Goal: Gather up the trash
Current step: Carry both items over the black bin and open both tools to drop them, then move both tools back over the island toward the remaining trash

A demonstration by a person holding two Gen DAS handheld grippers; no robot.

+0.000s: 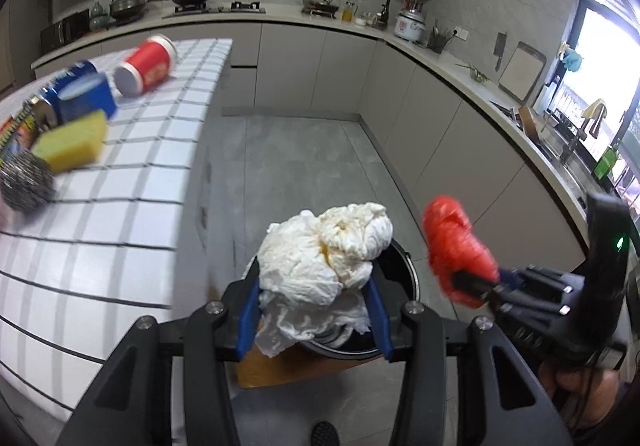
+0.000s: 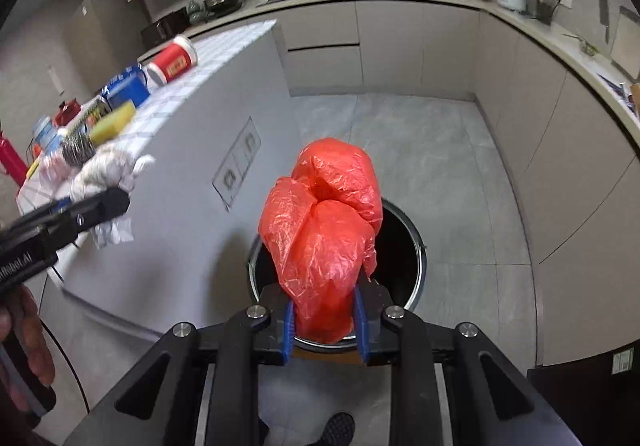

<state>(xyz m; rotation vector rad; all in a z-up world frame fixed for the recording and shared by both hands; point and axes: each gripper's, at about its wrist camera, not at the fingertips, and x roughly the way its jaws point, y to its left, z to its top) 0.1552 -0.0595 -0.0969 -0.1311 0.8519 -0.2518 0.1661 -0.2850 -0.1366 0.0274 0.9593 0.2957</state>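
Note:
My left gripper (image 1: 314, 310) is shut on a crumpled white paper wad (image 1: 324, 262) and holds it over the open black bin (image 1: 400, 278) on the floor. My right gripper (image 2: 323, 320) is shut on a crumpled red plastic bag (image 2: 324, 230) and holds it above the same bin (image 2: 404, 254). The right gripper with the red bag also shows at the right of the left wrist view (image 1: 456, 250). The left gripper with the paper shows at the left of the right wrist view (image 2: 104, 173).
A tiled island counter (image 1: 120, 181) stands at the left with a red cup (image 1: 146, 63), blue can (image 1: 80, 93), yellow sponge (image 1: 72, 141) and steel scourer (image 1: 26, 179). Grey floor (image 1: 300, 165) lies ahead; cabinets and a worktop (image 1: 460, 65) run along the back and right.

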